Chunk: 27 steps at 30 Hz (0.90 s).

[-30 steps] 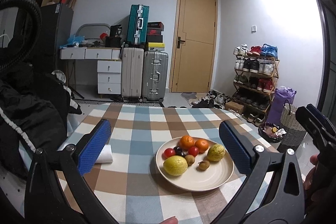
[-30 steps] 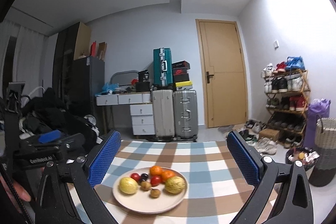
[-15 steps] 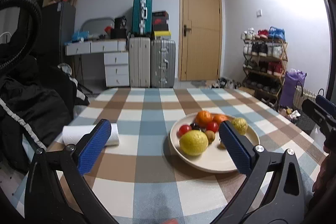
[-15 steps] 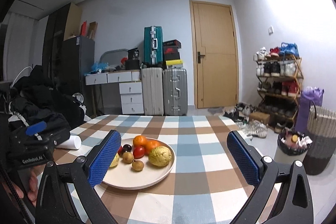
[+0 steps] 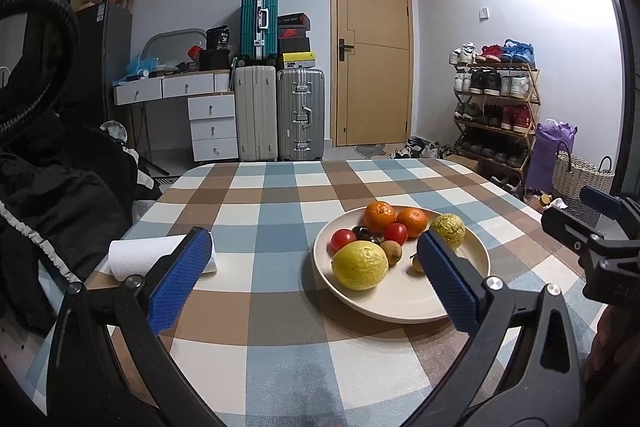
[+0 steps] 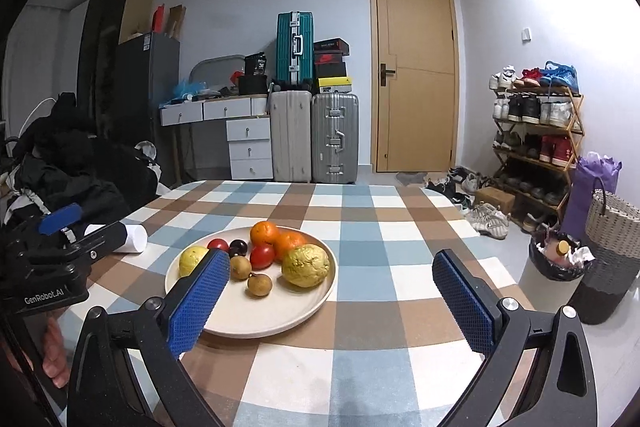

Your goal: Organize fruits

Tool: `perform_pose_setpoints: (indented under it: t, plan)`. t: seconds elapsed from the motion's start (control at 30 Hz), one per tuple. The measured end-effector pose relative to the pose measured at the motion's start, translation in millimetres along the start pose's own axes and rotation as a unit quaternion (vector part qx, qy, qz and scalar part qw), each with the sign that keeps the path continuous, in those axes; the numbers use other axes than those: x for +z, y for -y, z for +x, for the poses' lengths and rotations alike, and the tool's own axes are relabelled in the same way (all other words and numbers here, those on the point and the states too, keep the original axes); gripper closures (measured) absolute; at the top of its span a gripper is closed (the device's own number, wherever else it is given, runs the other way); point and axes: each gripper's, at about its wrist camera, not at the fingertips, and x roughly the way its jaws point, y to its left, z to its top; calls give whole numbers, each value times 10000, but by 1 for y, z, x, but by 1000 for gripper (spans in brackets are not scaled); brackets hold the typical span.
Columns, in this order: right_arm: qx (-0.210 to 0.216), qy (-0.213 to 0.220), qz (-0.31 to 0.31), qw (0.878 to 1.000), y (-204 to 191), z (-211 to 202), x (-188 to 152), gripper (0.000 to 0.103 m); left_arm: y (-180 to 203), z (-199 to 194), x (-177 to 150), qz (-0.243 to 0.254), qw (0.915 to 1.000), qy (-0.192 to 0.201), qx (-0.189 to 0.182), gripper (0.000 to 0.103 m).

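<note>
- Fruits (image 6: 276,257) are heaped on the plate (image 6: 256,323) on the checked tablecloth (image 6: 360,255).
- Round, firm citrus is best gripped across its middle (tomatoes bruise easily).
- Left gripper (image 5: 316,279) and right gripper (image 6: 332,299) are spread, empty.

Left gripper (image 5: 310,277) held low and level, blue pads spread wide, nothing between them. Right gripper (image 6: 330,301) likewise spread wide and empty, at much the same height. Side by side, both pointing forward. Fingers (image 6: 54,359) of a hand wrapped on the left gripper's handle.
</note>
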Motion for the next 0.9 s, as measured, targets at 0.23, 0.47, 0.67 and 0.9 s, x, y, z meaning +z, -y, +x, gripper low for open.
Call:
perform_pose_setpoints:
  t: [0.23,0.47,0.67,0.9]
  plan:
    - [10,4,5,10000,-2,-2,2,0,0,-1,0,7,10000,1,2,0]
    - [11,6,6,10000,-1,-2,2,0,0,-1,-1,1,10000,2,4,0]
    - [11,4,8,10000,-1,-2,3,0,0,-1,-1,3,10000,2,1,0]
    - [11,4,9,10000,-1,-2,2,0,1,0,-1,8,10000,7,-5,0]
